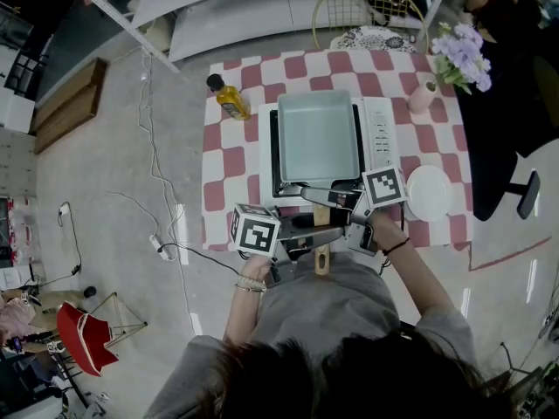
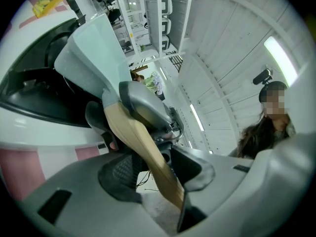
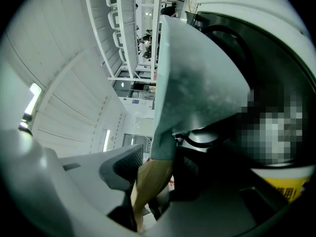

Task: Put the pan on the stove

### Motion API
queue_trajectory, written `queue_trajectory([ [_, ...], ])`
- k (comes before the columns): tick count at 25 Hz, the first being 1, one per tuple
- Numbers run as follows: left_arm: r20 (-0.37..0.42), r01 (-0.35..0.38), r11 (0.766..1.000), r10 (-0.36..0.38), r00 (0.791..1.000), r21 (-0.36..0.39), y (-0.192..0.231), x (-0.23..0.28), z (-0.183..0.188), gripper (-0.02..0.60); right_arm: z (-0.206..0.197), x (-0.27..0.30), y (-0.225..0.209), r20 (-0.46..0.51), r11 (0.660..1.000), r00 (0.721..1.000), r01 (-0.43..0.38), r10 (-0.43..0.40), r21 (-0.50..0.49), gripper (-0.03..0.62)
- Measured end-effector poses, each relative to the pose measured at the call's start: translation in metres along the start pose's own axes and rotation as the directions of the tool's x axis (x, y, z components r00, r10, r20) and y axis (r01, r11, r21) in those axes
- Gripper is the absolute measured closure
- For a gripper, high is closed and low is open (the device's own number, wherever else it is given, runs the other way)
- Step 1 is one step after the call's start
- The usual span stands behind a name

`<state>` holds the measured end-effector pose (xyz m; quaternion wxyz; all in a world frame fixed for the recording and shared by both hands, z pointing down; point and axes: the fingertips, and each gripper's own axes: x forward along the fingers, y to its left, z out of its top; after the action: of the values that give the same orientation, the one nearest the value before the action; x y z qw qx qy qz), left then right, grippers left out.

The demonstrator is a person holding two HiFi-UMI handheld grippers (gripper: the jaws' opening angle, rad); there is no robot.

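Pan (image 1: 319, 133), pale green and square, seated flat on the black top of the white stove (image 1: 381, 160), at the middle of the table (image 1: 229, 160) under a red-and-white checked cloth. Wooden handle (image 1: 321, 264) pointing off the near edge toward the person. Left gripper (image 1: 327, 225) reaching in level from the left, clenched on that handle, ribbed pads pressed to the wood on both sides in the left gripper view. Right gripper (image 1: 316, 195) coming in from the right, nearer the pan, likewise clamped on the handle just below its pale green socket. Black-and-white square marker on each cube. Oil bottle (image 1: 231, 98) with a black cap near the far left corner; yellow-green label caught in the left gripper view, print too blurred to read. Yellow sticker (image 3: 289, 189) on the stove's white body in the right gripper view, dark characters not legible. Control panel (image 1: 381, 125) along the stove's right side, rows of small marks, unreadable. White plate (image 1: 430, 192) by the near right edge; pink vase (image 1: 422, 97) of lilac flowers (image 1: 461, 51) at the far right corner.
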<state>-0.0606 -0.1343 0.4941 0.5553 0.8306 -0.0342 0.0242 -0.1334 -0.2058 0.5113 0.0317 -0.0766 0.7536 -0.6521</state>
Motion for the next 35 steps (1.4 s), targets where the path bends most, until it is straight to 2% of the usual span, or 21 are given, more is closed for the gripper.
queue_trajectory([
  [9,0.014,-0.021,0.999,0.02,1.0,0.024,-0.001,-0.002,0.0,0.39,0.001,-0.001,0.002,0.025,1.0,1.0,-0.005,0.005,-0.003,0.414],
  [13,0.023,-0.017,0.999,0.016,1.0,0.048,-0.005,-0.002,-0.001,0.341,0.002,-0.004,0.003,0.04,1.0,0.999,0.005,-0.005,-0.017,0.376],
  [23,0.073,-0.053,0.996,0.047,0.996,0.072,-0.009,-0.007,-0.004,0.318,0.0,-0.013,0.007,0.081,1.0,0.997,0.0,0.001,-0.022,0.336],
  [32,0.177,-0.135,0.987,0.118,0.977,0.085,-0.01,-0.031,-0.001,0.319,-0.005,-0.023,0.006,0.083,1.0,0.997,0.008,-0.006,-0.024,0.336],
  [35,0.224,-0.154,0.985,0.133,0.965,0.08,-0.011,-0.042,0.003,0.319,-0.003,-0.023,0.003,0.085,0.999,0.996,0.04,-0.038,-0.026,0.336],
])
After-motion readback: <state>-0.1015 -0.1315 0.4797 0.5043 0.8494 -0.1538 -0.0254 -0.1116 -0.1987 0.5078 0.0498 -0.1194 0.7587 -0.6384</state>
